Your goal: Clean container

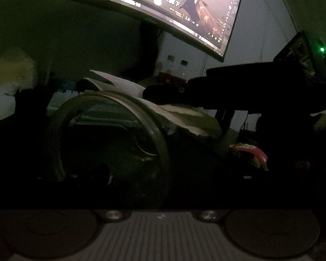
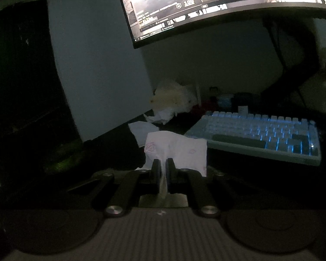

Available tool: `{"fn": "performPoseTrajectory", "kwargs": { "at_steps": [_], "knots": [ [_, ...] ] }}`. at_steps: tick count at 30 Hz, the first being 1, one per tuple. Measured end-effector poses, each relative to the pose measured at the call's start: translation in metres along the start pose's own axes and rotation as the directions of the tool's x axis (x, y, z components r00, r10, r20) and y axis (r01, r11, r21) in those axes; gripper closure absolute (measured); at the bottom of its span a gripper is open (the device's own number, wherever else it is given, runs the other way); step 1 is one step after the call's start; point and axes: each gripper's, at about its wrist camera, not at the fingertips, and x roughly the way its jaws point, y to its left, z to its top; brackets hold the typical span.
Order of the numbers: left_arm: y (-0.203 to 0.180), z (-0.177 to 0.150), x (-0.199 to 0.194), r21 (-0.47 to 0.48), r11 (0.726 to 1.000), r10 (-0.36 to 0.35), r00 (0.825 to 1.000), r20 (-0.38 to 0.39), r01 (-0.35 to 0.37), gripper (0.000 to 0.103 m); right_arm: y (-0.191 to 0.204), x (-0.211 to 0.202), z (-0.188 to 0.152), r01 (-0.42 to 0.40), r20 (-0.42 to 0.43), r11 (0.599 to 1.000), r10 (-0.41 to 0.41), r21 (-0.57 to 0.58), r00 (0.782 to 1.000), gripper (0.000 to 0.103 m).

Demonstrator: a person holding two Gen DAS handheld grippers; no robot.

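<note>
My right gripper [image 2: 162,169] nearly closed, pinching tissue [image 2: 178,150]; left gripper [image 1: 163,174] around container [image 1: 110,134], grip unclear, too dark.

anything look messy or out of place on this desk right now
Yes. Crumpled tissues lie loose on the desk left of the lit keyboard, beside a pale fluffy thing too dim to identify. The right claw pinches a printed tissue. The glass container is tipped, mouth facing the left wrist camera.

Black claw [image 2: 162,169], silver screws, grey ribbed housing, green light
</note>
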Motion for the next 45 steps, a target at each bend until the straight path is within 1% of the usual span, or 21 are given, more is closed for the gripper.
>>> {"fn": "performPoseTrajectory", "kwargs": {
  "at_steps": [8,22,45],
  "knots": [
    [-0.006,-0.003,0.001,0.015,1.0,0.005,1.0,-0.002,-0.005,0.0,0.003,-0.002,-0.002,0.009,0.005,1.0,-0.009,-0.013,1.0,0.095],
    [-0.012,-0.007,-0.001,0.035,0.999,0.003,1.0,-0.007,-0.003,0.0,0.0,-0.002,-0.002,0.004,0.011,1.0,-0.004,-0.002,1.0,0.095],
    [-0.017,-0.008,0.0,0.036,0.999,0.004,1.0,-0.005,-0.004,0.0,0.001,-0.002,-0.002,0.007,0.013,1.0,-0.007,0.0,1.0,0.095]
  ]
}}
